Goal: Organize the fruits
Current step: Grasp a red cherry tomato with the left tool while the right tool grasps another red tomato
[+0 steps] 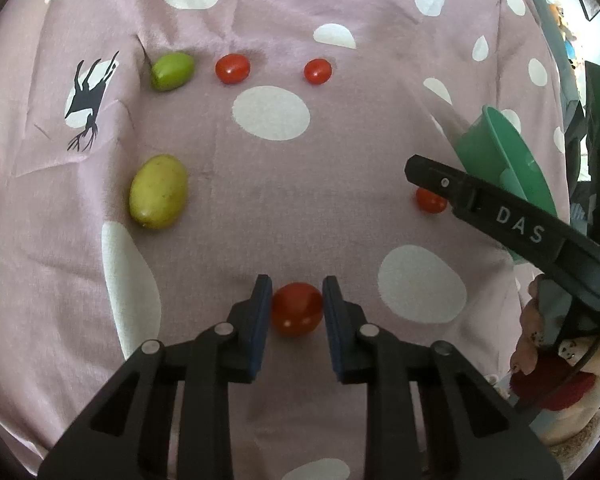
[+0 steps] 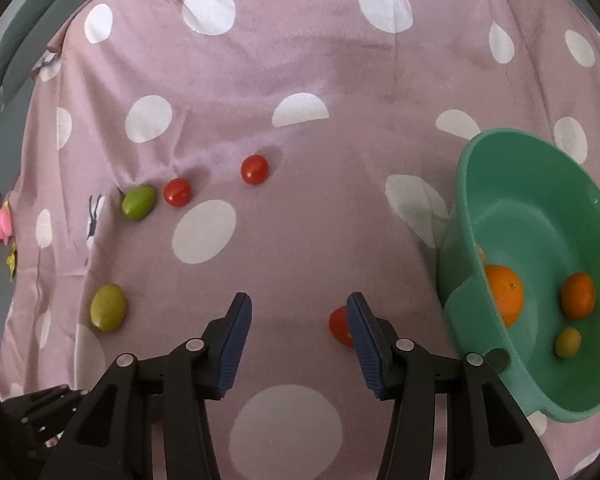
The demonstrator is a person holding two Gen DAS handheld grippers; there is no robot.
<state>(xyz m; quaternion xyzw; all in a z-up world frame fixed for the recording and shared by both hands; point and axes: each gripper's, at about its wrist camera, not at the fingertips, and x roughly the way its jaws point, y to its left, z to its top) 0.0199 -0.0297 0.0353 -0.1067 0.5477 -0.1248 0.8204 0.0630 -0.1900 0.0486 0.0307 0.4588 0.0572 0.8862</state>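
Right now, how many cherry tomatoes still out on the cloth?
4. One between the left gripper fingers; one beside the right gripper, partly hidden; two at the far side, next to the green fruit. None visible in the bowl.

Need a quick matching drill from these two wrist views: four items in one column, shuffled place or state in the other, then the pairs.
Items
1. bowl
2. left gripper
3. right gripper
4. yellow-green fruit

Places or states
A. open, nothing between the fingers
B. lying on the cloth, left of the tomatoes
C. holds two oranges and a small yellowish fruit
D. fingers on either side of a red tomato

Pairs: 1-C, 2-D, 3-A, 4-B
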